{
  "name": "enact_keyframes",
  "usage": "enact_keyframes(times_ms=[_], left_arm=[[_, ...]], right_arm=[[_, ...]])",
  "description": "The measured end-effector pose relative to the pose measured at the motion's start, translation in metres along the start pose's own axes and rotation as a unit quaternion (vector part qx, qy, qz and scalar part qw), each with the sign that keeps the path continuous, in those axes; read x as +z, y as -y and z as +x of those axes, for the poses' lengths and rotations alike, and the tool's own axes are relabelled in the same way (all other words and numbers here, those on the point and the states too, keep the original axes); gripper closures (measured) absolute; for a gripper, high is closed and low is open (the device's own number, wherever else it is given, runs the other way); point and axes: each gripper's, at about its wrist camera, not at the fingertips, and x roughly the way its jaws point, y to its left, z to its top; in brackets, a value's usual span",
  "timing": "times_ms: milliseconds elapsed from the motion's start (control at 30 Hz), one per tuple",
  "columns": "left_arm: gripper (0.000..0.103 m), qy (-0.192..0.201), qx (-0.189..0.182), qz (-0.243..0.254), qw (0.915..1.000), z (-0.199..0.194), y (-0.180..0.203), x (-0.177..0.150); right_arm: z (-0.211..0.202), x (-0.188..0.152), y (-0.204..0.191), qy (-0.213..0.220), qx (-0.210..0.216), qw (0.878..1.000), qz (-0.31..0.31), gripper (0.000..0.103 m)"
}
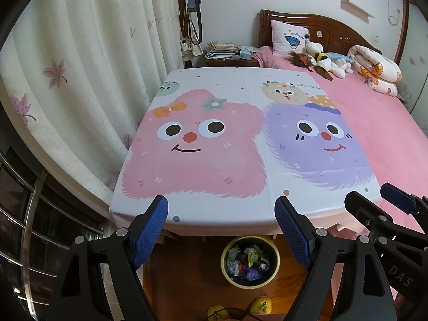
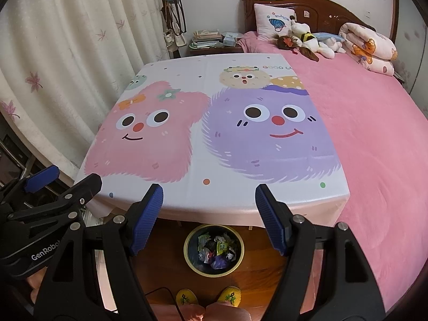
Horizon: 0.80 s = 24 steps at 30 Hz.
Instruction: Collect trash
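A round bin [image 1: 275,267] [image 2: 240,254] with a pale yellow rim stands on the wooden floor just below the near edge of the cartoon-printed cloth [image 1: 214,160] [image 2: 203,144]. Several crumpled wrappers [image 1: 247,263] [image 2: 216,251] lie inside it. My left gripper [image 1: 222,216] hovers open above the bin, nothing between its blue pads. My right gripper [image 2: 210,203] is open too, also over the bin and holding nothing. Each gripper shows at the edge of the other's view. The cloth's surface carries no loose trash that I can see.
A pink bed [image 2: 374,133] lies to the right with plush toys [image 2: 307,40] and a rolled quilt [image 2: 369,45] at its head. Curtains [image 1: 80,80] hang on the left, a cluttered nightstand [image 1: 227,53] stands behind. A person's yellow slippers [image 2: 208,297] are on the floor beside the bin.
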Motion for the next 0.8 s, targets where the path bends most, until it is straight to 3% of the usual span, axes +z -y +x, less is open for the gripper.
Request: enact_keyframes(times_ms=[800], left_arm=[[0.02,-0.006,-0.002,-0.004,1.0,0.012,-0.003,-0.004]], right_arm=[[0.012,0.008,0.002,-0.005,0.008,1.0,-0.01,0.034]])
